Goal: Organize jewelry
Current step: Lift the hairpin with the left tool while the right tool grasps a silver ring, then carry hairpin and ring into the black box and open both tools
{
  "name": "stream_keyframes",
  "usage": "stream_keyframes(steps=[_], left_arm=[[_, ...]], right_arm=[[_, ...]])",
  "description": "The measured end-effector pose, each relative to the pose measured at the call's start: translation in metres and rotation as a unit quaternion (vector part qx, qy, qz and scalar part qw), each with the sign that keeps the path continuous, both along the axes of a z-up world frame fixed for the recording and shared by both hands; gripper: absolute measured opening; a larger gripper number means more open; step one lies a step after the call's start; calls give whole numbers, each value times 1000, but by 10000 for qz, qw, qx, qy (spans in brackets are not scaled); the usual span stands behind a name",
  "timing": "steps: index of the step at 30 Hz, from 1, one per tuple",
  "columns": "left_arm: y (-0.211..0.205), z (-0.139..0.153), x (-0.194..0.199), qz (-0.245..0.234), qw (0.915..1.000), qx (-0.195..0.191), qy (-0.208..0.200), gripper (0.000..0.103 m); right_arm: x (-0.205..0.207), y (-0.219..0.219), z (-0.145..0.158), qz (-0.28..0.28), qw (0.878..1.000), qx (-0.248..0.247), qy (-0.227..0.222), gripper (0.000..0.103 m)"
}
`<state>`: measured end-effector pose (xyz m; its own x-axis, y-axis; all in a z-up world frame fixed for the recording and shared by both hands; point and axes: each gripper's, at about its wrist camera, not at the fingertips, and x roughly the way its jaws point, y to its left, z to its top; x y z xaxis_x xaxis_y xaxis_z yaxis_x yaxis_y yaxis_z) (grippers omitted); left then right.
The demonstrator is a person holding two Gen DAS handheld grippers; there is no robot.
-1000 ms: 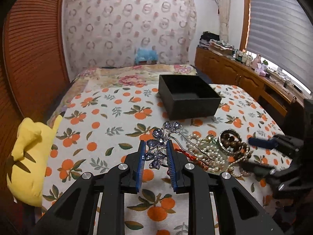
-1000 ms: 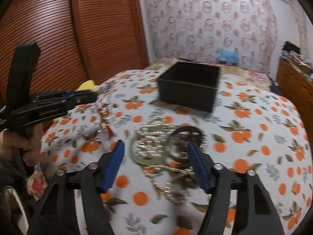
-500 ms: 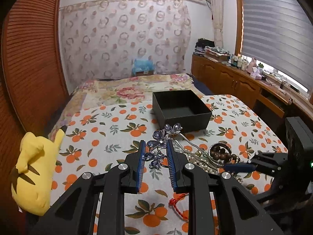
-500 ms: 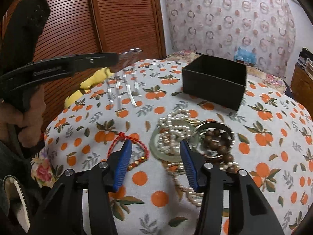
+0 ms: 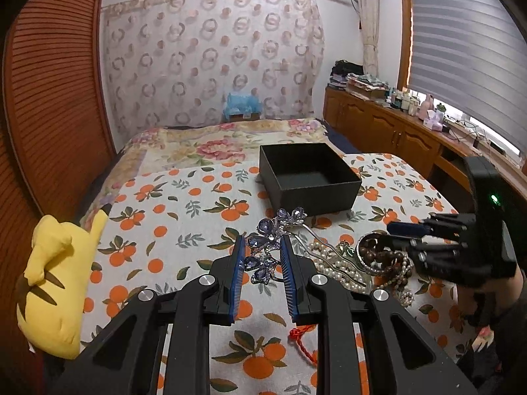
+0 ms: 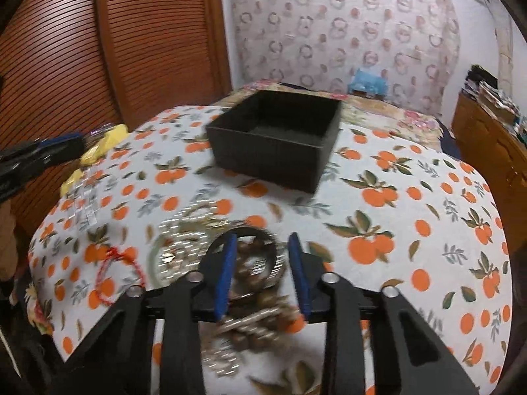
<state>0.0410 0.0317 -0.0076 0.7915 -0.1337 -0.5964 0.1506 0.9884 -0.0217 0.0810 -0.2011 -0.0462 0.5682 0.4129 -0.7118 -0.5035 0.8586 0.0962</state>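
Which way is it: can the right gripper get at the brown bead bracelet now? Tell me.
Probably yes. The right gripper sits right over the brown bead bracelet, jaws closing around it with nothing between; only the pearl strand tangles alongside.

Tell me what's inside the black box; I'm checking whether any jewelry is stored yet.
The black box shows only its bare dark floor, no jewelry. Its near wall hides the front strip of the floor in both views.

The right claw (image 6: pixel 262 250) is seen closing over a blurred heap of beads and bangles (image 6: pixel 253 263), a dark bangle lying between its blue pads. A black box (image 6: pixel 276 138) stands open beyond it on the orange-patterned bed cover (image 6: pixel 411 204); a red cord bracelet (image 6: pixel 118 270) lies to its left.
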Motion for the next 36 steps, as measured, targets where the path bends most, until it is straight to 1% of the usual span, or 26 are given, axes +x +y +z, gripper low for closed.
stream_keyframes(steps=[3,4,6,8,15,22,26,31,36], left_arm=[[-1,-2,1,-21,10000,-5,32,20],[-1,-4,2,-26,10000,-1,45,20],[-2,-5,3,-33,10000,6,58,20],[-2,-6,4,-37,10000,-1,75,20],[-1,-9,10,-31,10000,-22,91,20],[-1,-9,20,-26,10000,-30,63,20],[-2,-4,31,-14,10000,-28,5,20],[-3,6,47,-2,10000,22,-77,20],[-5,13,63,22,9999,57,-132,20]], right_arm=[[11,-2,-6,35,9998,-31,190,14],[11,-2,-6,35,9998,-31,190,5],[16,-3,-8,13,9996,-79,267,4],[16,-6,-7,82,9996,-40,249,4],[13,-9,17,55,9999,43,-109,4],[22,-1,39,128,9991,-45,-414,4],[38,8,51,123,9983,-102,-555,4],[68,19,65,30,9975,-142,-685,4],[101,27,64,-58,9981,-172,-586,4]])
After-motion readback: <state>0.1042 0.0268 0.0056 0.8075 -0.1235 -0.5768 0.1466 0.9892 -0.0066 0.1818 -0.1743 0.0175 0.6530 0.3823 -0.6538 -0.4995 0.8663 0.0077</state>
